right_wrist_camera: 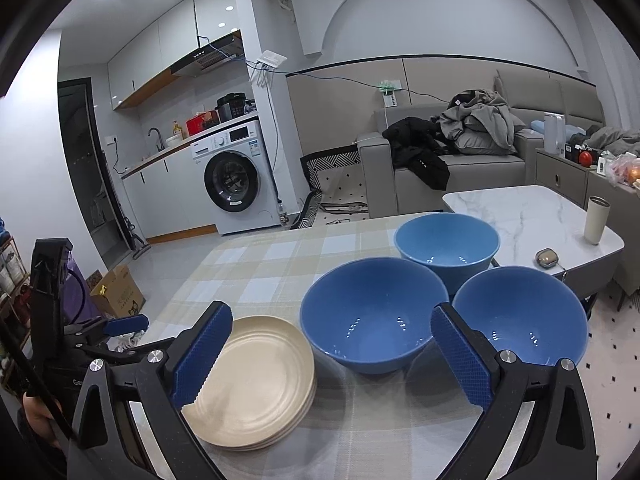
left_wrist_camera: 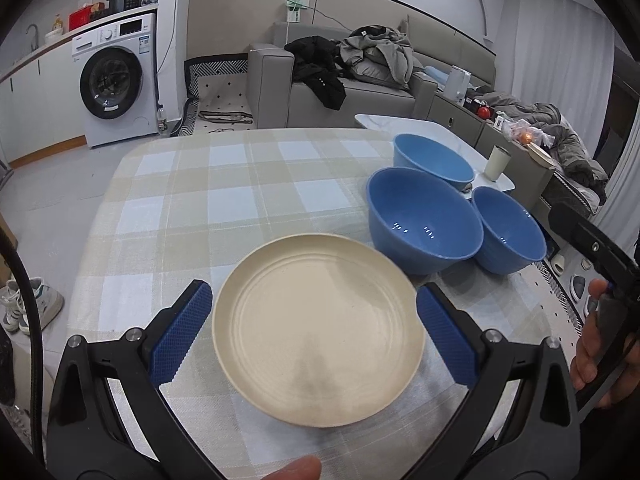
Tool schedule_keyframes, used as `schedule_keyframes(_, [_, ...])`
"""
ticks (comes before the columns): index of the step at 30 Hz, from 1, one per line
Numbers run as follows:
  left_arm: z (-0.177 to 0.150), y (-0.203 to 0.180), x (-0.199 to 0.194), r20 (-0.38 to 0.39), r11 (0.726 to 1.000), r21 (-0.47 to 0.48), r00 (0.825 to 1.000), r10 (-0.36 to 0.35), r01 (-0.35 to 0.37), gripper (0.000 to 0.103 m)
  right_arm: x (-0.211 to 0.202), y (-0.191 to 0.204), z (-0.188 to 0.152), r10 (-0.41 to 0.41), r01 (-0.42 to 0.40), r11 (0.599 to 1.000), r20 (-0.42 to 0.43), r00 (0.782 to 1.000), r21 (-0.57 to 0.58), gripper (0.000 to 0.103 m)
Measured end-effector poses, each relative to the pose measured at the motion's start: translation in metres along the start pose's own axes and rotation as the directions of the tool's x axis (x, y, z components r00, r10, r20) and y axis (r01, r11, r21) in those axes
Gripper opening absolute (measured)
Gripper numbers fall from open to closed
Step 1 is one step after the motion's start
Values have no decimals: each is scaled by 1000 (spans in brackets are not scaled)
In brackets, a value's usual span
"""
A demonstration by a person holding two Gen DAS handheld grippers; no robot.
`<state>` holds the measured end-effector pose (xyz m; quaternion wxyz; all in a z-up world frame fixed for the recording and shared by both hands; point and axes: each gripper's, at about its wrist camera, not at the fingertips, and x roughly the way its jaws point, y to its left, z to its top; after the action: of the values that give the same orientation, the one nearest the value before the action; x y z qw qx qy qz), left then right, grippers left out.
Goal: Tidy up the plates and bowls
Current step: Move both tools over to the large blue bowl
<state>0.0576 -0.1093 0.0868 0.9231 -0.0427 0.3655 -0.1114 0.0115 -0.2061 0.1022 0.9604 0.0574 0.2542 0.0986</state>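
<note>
The counter, under a beige-and-pale-blue checked cloth, lies mostly bare across the left and centre of the left wrist view. Its far rounded edge runs along the upper middle, with open floor beyond toward a washing machine at upper left. At right it abuts a white marble side table carrying a cream tumbler.

A stack of cream plates sits at lower centre-left of the right wrist view. They are round and matte, with concentric ridges and several rims showing at the stack's edge. Right of it three glossy blue bowls cluster closely: a large bowl just beside the plates, a second bowl at lower right, and a paler third bowl behind them.

The left claw is spread wide above the plates, its blue ribbed pads on either side of the top plate without pressing it. The right claw is likewise released and fully spread, empty, with the large bowl framed between its pads.
</note>
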Motion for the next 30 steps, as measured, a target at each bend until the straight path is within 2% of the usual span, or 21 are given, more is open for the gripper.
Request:
schedule_keyframes(10, [35,-34,4,38,999,27,998,-42,41,102,-9,-29,17,-9,9,1000,-7,1000,2,103])
schedule_keyframes(26, [83,-78,36,38,992,57,993,-112,110,102,-12,-81,47,-69,70,997,-41,997,33,103])
schedule_keyframes(30, [93,-85,46,30,991,67,992,-119,117,102,-14,-90,54,-71,71,996,-16,997,52,103])
